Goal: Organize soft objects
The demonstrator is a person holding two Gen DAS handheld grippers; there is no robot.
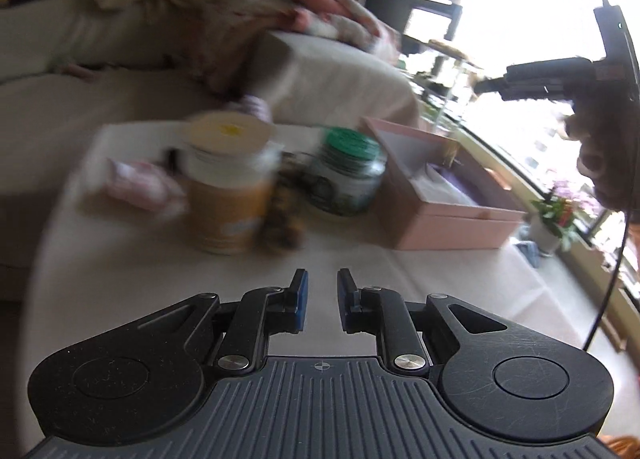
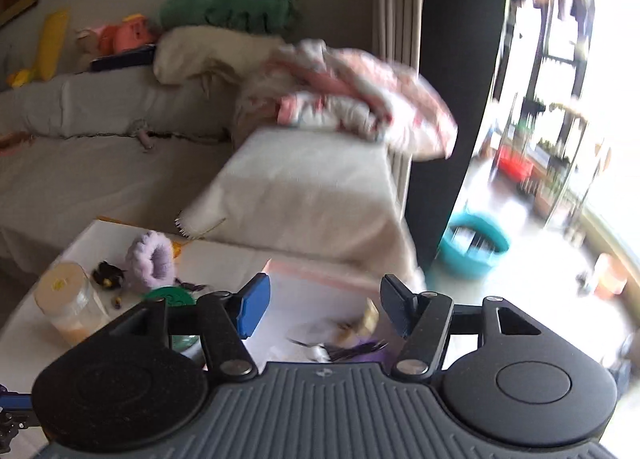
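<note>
**Soft items on table and sofa arm, both grippers empty**

Purple fuzzy ring: it sits on the white table, propped on edge, towards the far side. A small dark object with yellow flecks lies just beside it on the left. From your left wrist view the ring is only a blurred lilac patch behind the jars.

Pink-and-white patterned blanket: it is bunched in a heap on top of the cloth-draped sofa arm, with one corner hanging over the side towards the window. Blurred in both views.

Pale pink soft bundle: it lies on the table left of the tan-lidded jar, too smeared to identify further.

Green-lidded jar stands right of the tan-lidded jar, with a dark clump between them. The open pink box is on the table's right side, just beside the green-lidded jar.

Your left gripper hovers over bare tabletop with the jaws drawn close, a narrow gap between the blue pads and nothing in it.

Your right gripper has its jaws spread wide and nothing held; it is raised above the pink box, whose contents show blurred below. In the left wrist view it appears high on the right against the window.

Further back: cream cushion, green plush and orange-pink plush along the sofa back; teal basin on the floor by the window
</note>
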